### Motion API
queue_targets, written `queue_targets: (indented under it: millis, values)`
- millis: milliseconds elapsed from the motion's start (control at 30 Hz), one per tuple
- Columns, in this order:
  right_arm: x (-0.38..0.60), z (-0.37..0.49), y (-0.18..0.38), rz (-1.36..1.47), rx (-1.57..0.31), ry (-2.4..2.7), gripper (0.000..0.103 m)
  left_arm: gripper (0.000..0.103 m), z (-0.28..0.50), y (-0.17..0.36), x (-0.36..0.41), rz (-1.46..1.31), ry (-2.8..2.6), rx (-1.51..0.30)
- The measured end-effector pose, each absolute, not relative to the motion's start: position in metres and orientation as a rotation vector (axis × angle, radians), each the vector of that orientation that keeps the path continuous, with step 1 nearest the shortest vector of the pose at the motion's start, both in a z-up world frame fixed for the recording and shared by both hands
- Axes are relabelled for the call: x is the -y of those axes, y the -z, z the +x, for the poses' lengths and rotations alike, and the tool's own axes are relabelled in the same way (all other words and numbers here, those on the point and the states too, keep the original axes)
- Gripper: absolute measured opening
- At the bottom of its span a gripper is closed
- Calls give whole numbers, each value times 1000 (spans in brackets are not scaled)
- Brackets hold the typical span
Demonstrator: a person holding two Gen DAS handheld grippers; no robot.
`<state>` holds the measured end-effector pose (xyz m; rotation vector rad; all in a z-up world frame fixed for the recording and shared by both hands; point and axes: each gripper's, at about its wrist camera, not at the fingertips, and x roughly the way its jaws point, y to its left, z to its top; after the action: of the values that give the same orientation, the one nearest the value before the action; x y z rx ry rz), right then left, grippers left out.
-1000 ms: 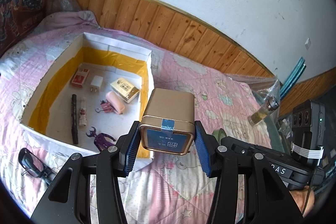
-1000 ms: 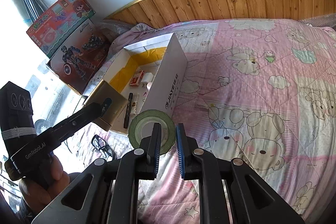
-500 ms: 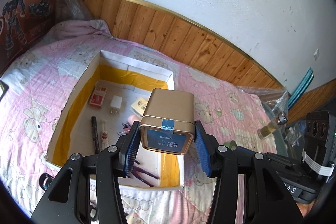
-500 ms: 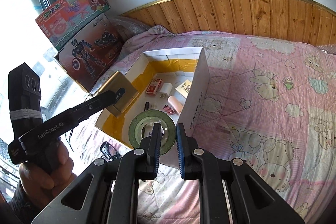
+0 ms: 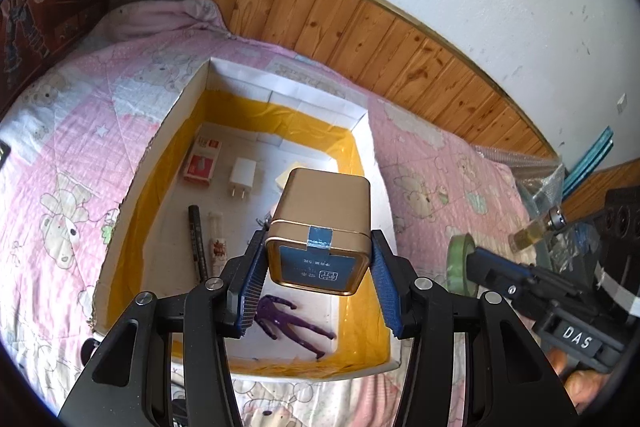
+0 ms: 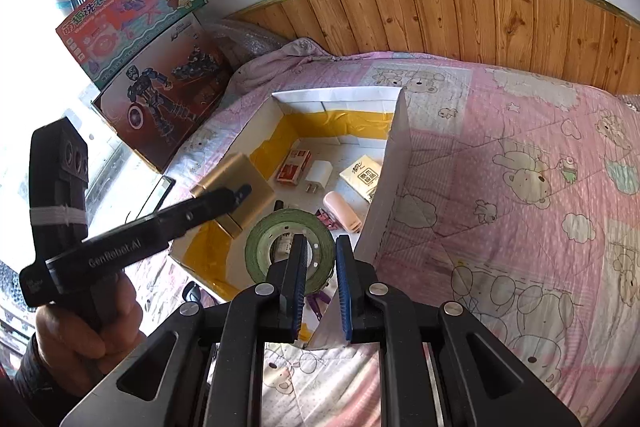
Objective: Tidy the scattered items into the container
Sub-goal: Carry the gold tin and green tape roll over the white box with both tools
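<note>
The white box with yellow tape inside lies on the pink quilt. My left gripper is shut on a gold tin, which hangs over the box's right half. In the right wrist view the same tin sits above the box's left wall. My right gripper is shut on the rim of a green tape roll, held over the near corner of the box. Inside lie a red pack, a white charger, a black pen and a purple figure.
Toy boxes lean against the wall left of the bed. Dark glasses lie on the quilt by the box's near edge. A small bottle and bubble wrap sit at the right. A wooden headboard runs behind.
Both grippers have travelled toward the box with their loads. The tin now hangs over the box's inside, and the tape roll has come over its near corner.
</note>
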<state>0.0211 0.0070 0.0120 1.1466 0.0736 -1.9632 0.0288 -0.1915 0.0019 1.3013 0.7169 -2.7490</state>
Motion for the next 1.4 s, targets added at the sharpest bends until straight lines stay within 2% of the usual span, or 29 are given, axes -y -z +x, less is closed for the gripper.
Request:
queue_targets:
  millis: [467, 767, 1033, 1200, 1400]
  values:
    - [41, -21, -19, 1140, -133, 1945, 16, 51, 11, 34, 168, 1486, 2653, -746]
    - [71, -41, -14, 1139, -190, 1917, 16, 51, 3, 42, 153, 1512, 2608, -608]
    - [93, -55, -12, 1147, -229, 1907, 16, 51, -3, 44, 146, 1522, 2609, -596]
    - [108, -61, -10, 1148, -258, 1896, 16, 51, -5, 47, 144, 1556, 2594, -607]
    - [127, -68, -3, 1165, -287, 1878, 16, 51, -7, 55, 150, 1587, 2545, -700]
